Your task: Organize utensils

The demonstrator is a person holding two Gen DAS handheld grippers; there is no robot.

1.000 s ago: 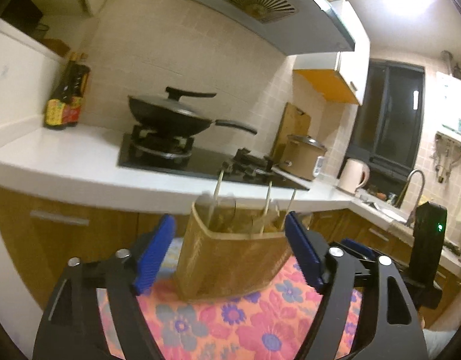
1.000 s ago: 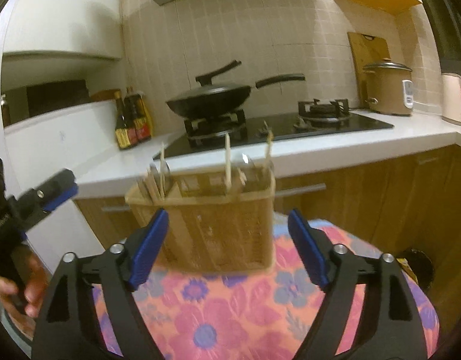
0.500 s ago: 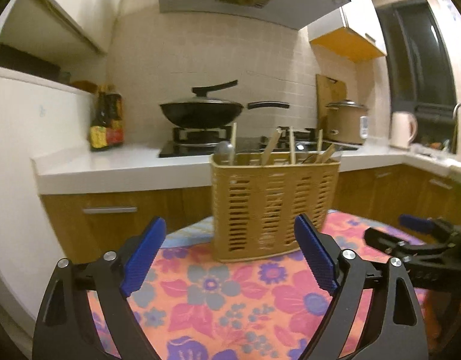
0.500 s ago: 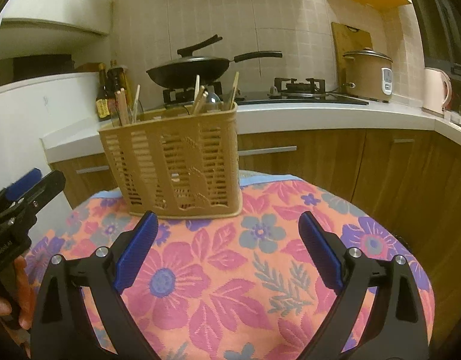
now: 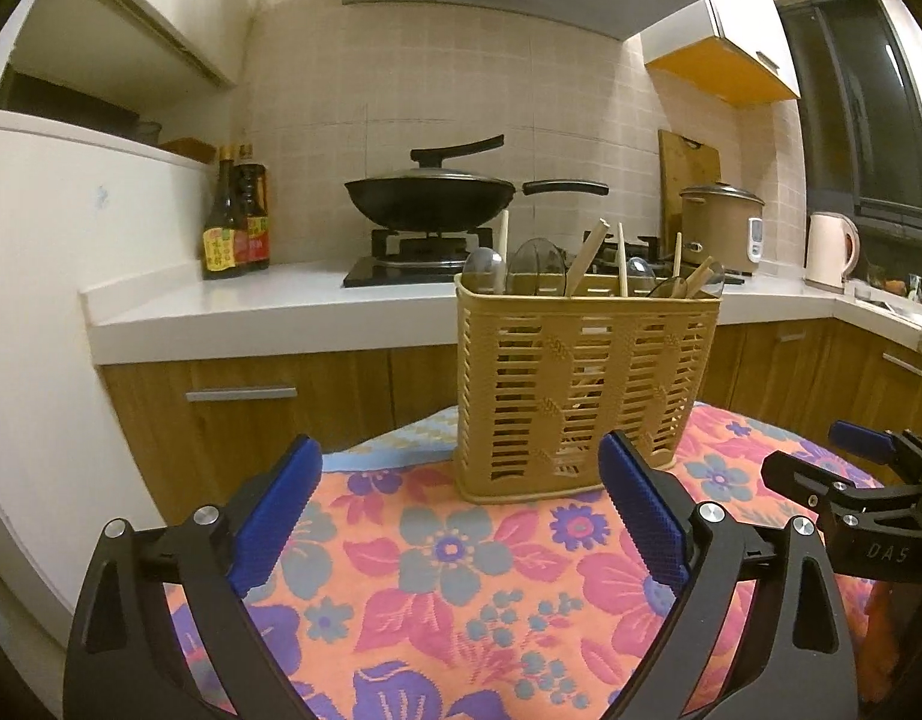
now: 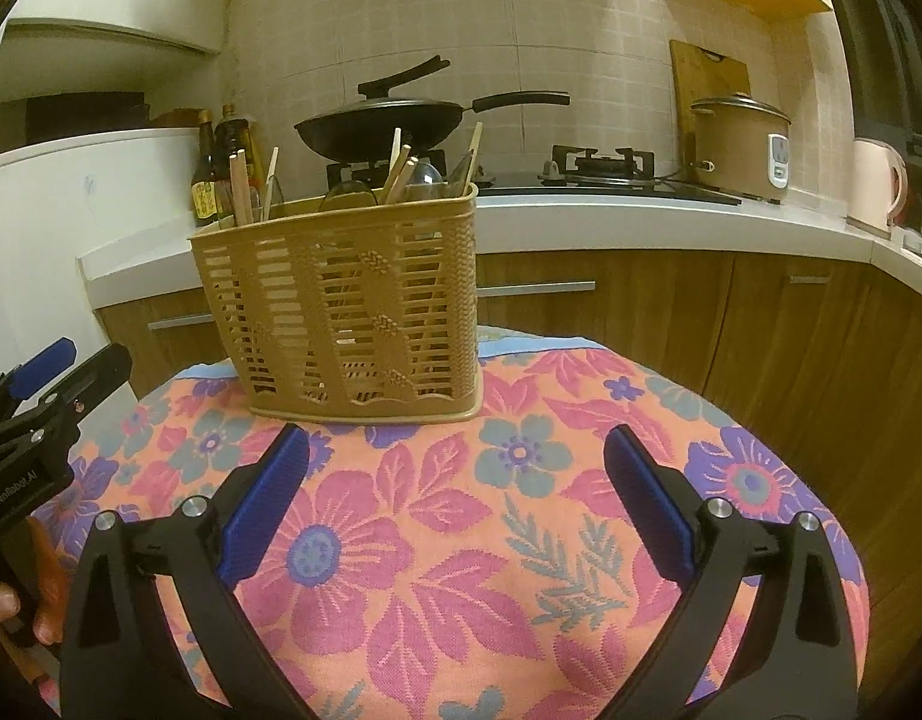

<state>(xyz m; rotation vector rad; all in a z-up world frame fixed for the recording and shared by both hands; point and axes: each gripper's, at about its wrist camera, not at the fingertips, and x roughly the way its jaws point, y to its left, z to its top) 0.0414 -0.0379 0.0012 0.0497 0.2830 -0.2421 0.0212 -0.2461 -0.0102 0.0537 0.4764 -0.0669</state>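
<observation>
Both grippers have backed away from the basket since a moment ago. Left gripper (image 5: 461, 510) and right gripper (image 6: 455, 504) are spread wide, holding nothing. Utensil basket (image 5: 587, 390) stands upright on the floral cloth (image 6: 521, 540) at 12 o'clock, chopsticks (image 6: 242, 189) and spoons (image 5: 536, 267) inside.
</observation>
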